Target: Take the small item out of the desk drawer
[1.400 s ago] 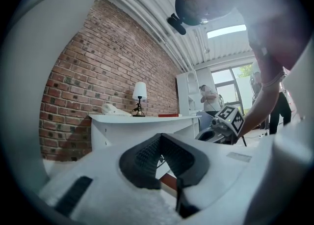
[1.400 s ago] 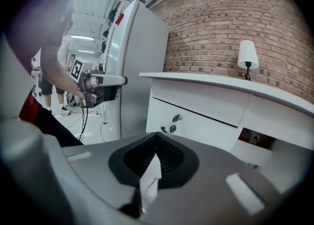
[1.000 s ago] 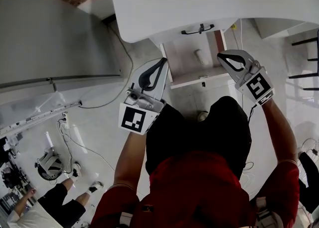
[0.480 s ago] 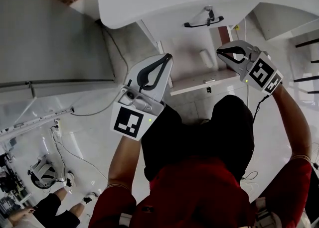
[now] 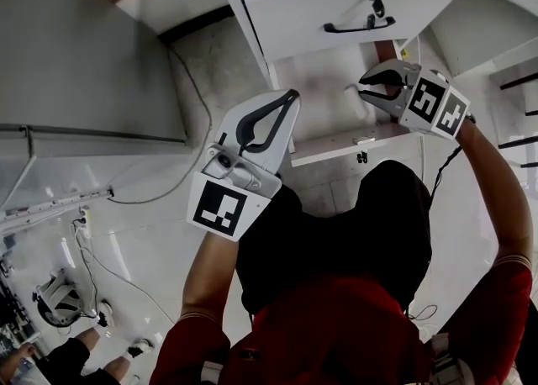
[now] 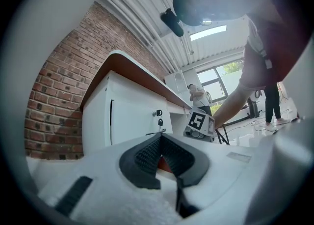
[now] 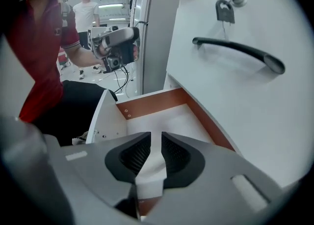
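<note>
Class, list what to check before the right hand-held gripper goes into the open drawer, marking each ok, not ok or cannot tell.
1. Drawer pulled open: ok.
2. Right hand-held gripper over the drawer, pointing in: ok.
3. Its jaws apart, just been opening, nothing between them: ok.
4. Small item in sight: cannot tell.
5. Left hand-held gripper shut, empty, outside the drawer: ok.

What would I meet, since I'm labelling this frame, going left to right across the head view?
Grey panel → floor cable → left claw, shut → right claw, its jaws just opened further, nothing between them. The open drawer overlaps both claws, so I omit it.
</note>
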